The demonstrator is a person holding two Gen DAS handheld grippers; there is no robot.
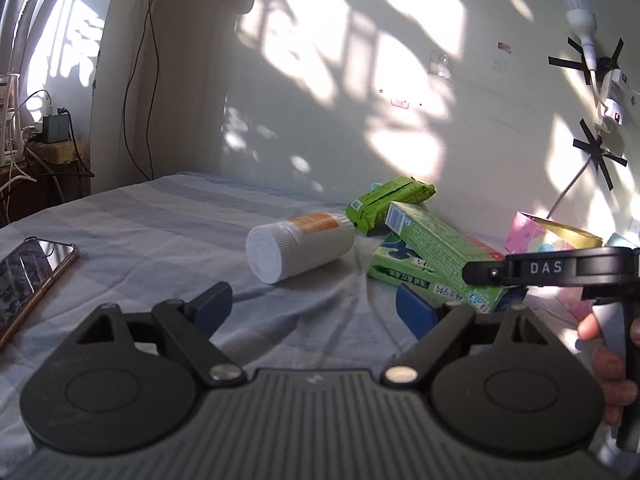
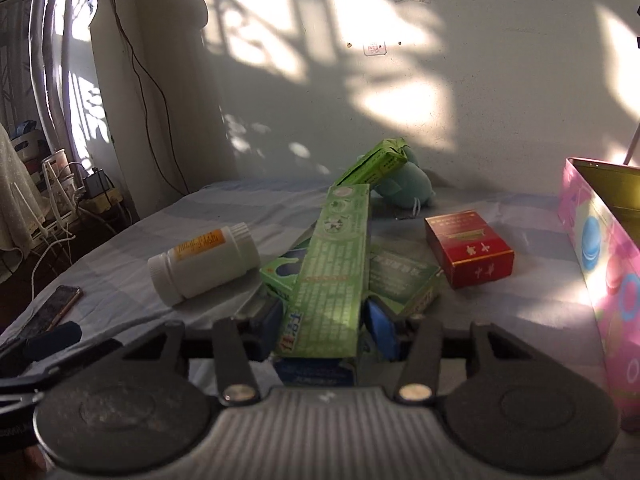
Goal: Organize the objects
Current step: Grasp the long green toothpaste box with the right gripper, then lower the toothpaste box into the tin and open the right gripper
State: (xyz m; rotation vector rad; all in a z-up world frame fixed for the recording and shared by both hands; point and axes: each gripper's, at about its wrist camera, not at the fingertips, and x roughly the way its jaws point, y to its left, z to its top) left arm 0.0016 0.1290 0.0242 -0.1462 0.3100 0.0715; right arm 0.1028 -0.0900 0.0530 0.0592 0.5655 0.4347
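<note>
On the blue-grey bedsheet (image 1: 168,220) a white pill bottle (image 1: 300,248) (image 2: 204,260) lies on its side. To its right is a heap: a long green box (image 2: 336,264) (image 1: 440,252) lies across a flatter green box (image 2: 400,276) (image 1: 396,268), and a green packet (image 2: 372,164) (image 1: 384,200) lies behind them. My right gripper (image 2: 326,324) is shut on the near end of the long green box, one blue pad on each side. My left gripper (image 1: 314,308) is open and empty, just short of the bottle.
A red box (image 2: 470,248) lies right of the heap. An open pink box (image 2: 600,248) (image 1: 536,232) stands at the right edge. A teal plush toy (image 2: 408,188) sits by the wall, and a phone (image 1: 28,276) (image 2: 56,308) lies at the left. Cables and chargers hang beyond the bed's left side.
</note>
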